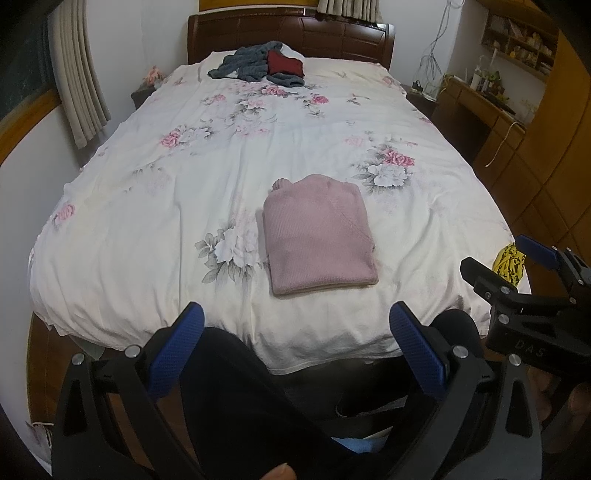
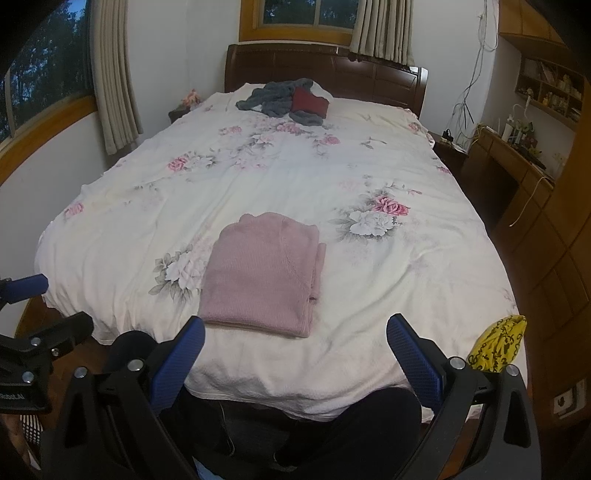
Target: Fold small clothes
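Lying flat: folded pink ribbed-knit sweater (image 1: pixel 319 236), rectangular, on floral bedspread (image 1: pixel 147 206).

Light: dim, even indoor light; windows (image 2: pixel 314 11) show dusk.
Shadows: soft, darkest below the bed's (image 2: pixel 280 177) foot.
Distortion: strong fisheye bending, black corners.
Focus: bed sharp; far shelves (image 2: pixel 550 88) soft, grainy.

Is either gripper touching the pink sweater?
Apart. Both wrist views show bare sheet between the open left gripper, right gripper and the folded pink sweater.
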{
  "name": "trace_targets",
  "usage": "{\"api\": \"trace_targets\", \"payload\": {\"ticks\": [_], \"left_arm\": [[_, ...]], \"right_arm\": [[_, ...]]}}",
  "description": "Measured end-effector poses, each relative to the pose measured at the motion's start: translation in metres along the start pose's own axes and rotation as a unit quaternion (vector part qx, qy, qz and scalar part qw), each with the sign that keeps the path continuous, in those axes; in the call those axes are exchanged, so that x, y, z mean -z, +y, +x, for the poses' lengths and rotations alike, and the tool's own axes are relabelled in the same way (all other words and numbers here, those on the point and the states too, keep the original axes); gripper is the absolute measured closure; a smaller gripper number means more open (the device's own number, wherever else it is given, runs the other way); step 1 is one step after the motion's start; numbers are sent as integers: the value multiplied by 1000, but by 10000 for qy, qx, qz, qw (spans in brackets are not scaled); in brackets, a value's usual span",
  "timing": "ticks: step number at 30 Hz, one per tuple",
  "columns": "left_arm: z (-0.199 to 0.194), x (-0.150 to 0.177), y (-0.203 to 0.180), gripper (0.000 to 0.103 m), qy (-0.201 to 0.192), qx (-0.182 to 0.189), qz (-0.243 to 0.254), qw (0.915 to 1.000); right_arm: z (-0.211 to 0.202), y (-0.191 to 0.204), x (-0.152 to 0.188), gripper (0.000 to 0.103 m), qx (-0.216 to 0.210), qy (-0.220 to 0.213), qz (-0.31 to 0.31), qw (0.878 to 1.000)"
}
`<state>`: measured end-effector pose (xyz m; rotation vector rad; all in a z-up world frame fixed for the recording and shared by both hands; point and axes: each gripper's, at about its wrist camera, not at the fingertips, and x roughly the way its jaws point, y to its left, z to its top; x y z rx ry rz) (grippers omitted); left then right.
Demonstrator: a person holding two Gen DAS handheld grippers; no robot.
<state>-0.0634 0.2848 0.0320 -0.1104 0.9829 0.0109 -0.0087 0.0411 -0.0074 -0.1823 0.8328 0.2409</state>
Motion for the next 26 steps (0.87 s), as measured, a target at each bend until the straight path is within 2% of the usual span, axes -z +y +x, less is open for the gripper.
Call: {"api": "trace_targets", "payload": {"ticks": [26], "left_arm": [[3,2,1,3,69,-45,80,9999]], "right_arm": [[6,-10,1,4,-65,-40,15,10000]]}}
